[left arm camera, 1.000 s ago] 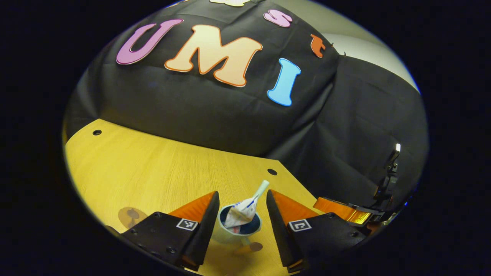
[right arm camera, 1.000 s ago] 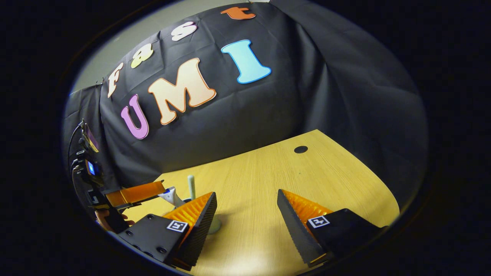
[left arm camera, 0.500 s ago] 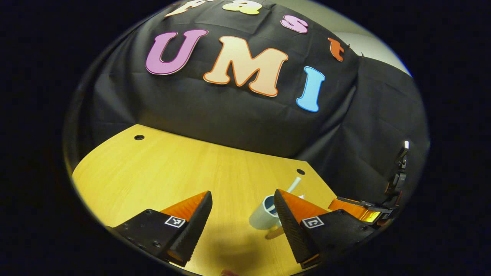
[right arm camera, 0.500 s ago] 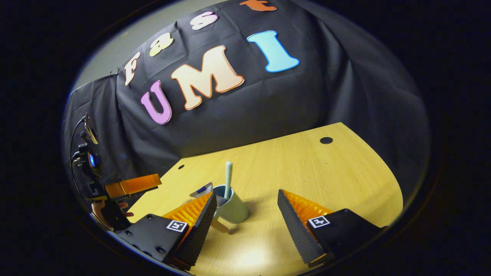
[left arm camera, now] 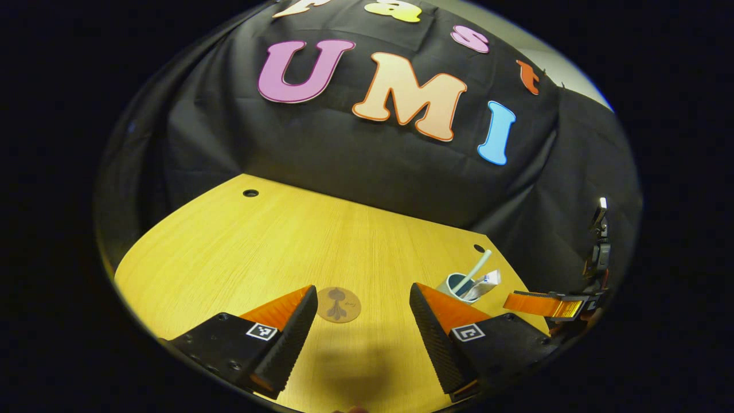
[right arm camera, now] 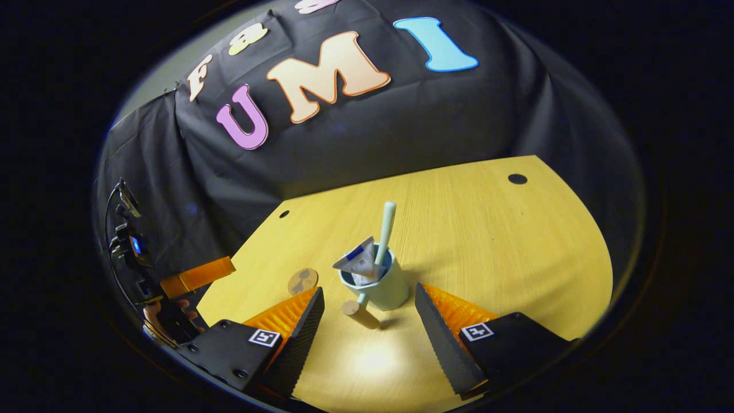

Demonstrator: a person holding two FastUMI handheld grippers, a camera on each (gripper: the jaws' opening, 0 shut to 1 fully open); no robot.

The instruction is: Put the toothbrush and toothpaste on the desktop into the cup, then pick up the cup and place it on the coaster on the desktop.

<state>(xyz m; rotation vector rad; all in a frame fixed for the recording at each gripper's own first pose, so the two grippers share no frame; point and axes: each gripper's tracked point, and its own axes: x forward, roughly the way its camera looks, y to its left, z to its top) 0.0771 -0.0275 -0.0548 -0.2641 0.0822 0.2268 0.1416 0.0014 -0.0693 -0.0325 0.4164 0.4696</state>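
The cup (right arm camera: 375, 287) stands on the desk (right arm camera: 487, 241) with the toothbrush (right arm camera: 385, 229) and toothpaste (right arm camera: 358, 261) inside, off the coaster (left arm camera: 339, 304), nearer the right edge. The left gripper (left arm camera: 363, 332) and right gripper (right arm camera: 370, 338) gape apart, gripping nothing

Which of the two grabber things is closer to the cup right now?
The right gripper. The cup, holding the toothbrush and toothpaste, stands just ahead of its open fingers. The left gripper faces the coaster, with the cup off to its right.
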